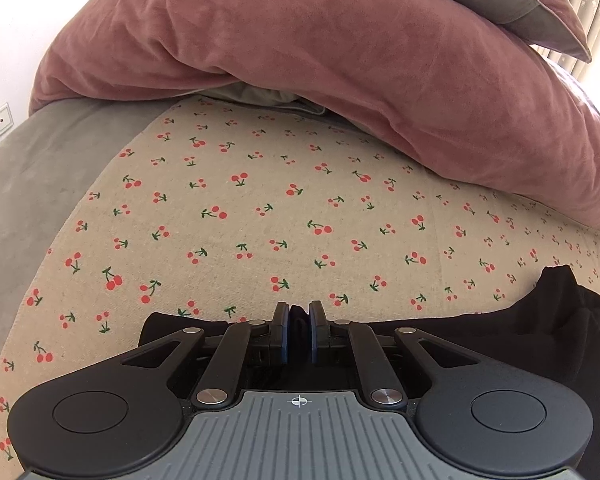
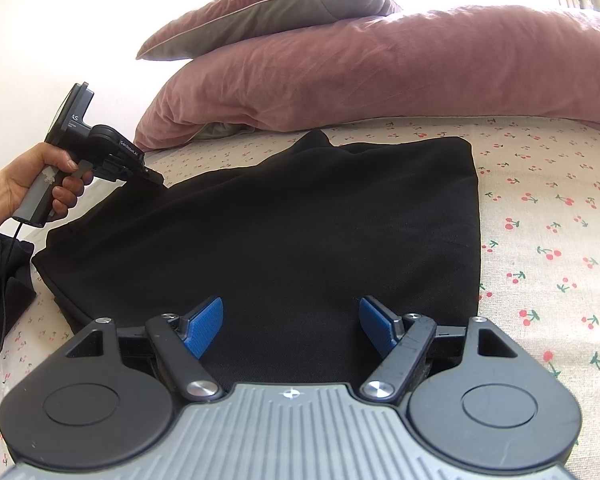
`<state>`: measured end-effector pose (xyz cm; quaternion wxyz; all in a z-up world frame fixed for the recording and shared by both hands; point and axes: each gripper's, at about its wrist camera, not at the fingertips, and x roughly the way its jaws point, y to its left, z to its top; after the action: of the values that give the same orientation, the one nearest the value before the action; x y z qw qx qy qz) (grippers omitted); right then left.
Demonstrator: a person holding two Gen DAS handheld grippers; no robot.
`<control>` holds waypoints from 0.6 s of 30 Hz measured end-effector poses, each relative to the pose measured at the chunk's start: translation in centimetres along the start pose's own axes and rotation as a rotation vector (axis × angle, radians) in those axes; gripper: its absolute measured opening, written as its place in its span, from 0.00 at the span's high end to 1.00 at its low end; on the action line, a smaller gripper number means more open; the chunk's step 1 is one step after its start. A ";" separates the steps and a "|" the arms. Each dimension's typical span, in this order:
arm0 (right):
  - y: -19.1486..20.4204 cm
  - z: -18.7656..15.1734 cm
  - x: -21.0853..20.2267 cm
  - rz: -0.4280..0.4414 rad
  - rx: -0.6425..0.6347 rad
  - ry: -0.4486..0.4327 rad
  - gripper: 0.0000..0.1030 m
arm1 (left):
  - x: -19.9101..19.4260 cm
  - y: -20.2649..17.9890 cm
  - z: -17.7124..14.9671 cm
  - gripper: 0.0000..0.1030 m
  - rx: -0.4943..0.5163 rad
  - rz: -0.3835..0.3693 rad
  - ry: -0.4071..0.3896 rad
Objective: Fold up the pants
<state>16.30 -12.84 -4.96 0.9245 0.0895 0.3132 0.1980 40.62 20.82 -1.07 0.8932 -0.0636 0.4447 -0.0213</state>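
Black pants, matte and folded into a broad slab, lie on a cherry-print sheet. The left gripper, its side lettered "GenRobot.AI", is clenched on a fold of the pants at their 10 o'clock edge, held by a bare hand. The right gripper hovers at 6 o'clock, blue ribbed pads spread wide. A dusty-pink velvety duvet and a grey-faced pillow are heaped at 12 o'clock.
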 end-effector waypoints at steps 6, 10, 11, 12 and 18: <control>0.0 0.0 0.0 0.000 0.001 0.000 0.29 | 0.0 -0.6 0.2 0.96 0.051 0.052 0.010; 0.0 -0.1 -0.1 0.004 0.003 -0.001 0.29 | -1.5 0.7 0.2 0.97 -0.001 0.054 -0.034; -0.1 -0.1 -0.1 0.005 0.005 -0.001 0.29 | -2.1 1.3 0.2 0.97 -0.018 0.031 -0.046; -0.1 -0.1 -0.1 0.007 0.007 -0.001 0.29 | -2.6 1.8 0.2 0.97 -0.034 0.019 -0.056; -0.6 -0.1 -0.2 0.017 0.016 -0.001 0.29 | -4.1 4.0 0.5 0.97 -0.119 -0.021 -0.102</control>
<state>16.26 -13.44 -5.12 0.9222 0.0995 0.3137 0.2032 38.51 25.18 1.95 0.9091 -0.1222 0.3983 -0.0010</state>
